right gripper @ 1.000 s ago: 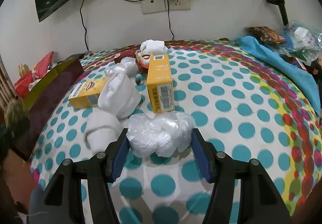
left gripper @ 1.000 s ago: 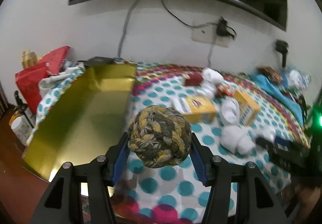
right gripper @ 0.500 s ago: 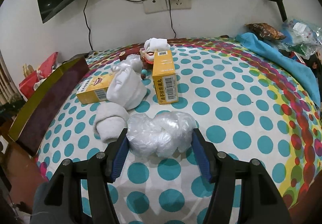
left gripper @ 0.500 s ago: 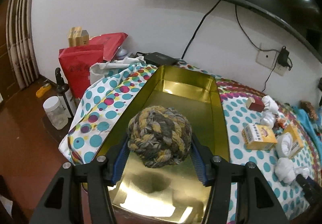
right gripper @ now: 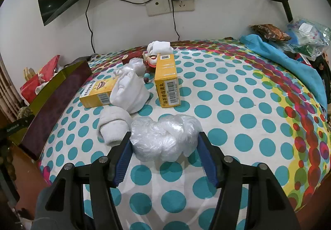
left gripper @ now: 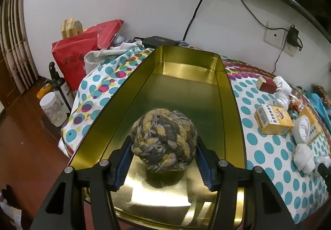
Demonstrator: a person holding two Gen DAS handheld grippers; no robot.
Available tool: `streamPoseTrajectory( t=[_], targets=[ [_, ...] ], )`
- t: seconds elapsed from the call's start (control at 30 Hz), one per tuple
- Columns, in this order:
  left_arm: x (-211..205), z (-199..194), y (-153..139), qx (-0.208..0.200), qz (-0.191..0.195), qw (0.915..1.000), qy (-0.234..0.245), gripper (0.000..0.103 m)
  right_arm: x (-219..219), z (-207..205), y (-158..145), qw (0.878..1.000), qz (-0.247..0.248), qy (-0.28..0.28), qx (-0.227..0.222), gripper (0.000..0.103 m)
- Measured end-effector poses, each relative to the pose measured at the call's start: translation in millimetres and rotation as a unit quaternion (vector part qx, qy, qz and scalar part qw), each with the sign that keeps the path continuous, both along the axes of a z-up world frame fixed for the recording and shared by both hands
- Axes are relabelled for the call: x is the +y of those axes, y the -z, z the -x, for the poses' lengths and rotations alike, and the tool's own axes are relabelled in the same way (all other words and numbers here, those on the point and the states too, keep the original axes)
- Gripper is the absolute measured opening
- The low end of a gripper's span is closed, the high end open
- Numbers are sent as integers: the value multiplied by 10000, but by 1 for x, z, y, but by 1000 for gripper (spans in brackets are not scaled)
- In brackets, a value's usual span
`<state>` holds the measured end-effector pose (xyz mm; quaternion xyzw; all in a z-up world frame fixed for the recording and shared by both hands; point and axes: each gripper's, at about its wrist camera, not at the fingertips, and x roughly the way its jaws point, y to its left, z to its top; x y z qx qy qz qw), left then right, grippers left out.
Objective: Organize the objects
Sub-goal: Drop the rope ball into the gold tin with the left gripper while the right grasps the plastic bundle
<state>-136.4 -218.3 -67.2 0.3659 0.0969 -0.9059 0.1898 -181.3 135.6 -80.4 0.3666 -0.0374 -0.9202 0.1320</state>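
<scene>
A braided rope ball (left gripper: 163,139) in yellow, grey and brown sits between the blue pads of my left gripper (left gripper: 163,159), which is shut on it. The ball hangs just above the near end of a long gold tin (left gripper: 229,93), and its shadow falls on the tin's floor. My right gripper (right gripper: 165,147) is shut on a crumpled clear plastic bag (right gripper: 165,137), low over the dotted tablecloth (right gripper: 227,101). In the right wrist view the tin (right gripper: 53,93) stands at the table's left edge.
Two yellow boxes (right gripper: 167,83) (right gripper: 97,93) and rolled white cloths (right gripper: 130,93) (right gripper: 113,126) lie beyond the bag. A small red block (left gripper: 265,85) lies behind them. Red bags (left gripper: 78,54), a jar (left gripper: 52,110) and a bottle stand left of the table. A blue cloth (right gripper: 285,64) covers the right side.
My left gripper has swung left with the rope ball, from over the tablecloth to over the gold tin, and sunk lower into it. The right gripper and its bag have hardly moved.
</scene>
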Motion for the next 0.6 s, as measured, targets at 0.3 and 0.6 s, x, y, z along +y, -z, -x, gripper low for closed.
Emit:
streamPoseTrajectory(
  t=[0.3,0.6],
  targets=[
    [1,0,-1,25,1,10000,15,59,-7,-1,-5,10000,-61,-60,26,60],
    [8,-3,-8,143,103,9998,88,60,-13,-2,-12,9998,-108,-148,51,61]
  ],
)
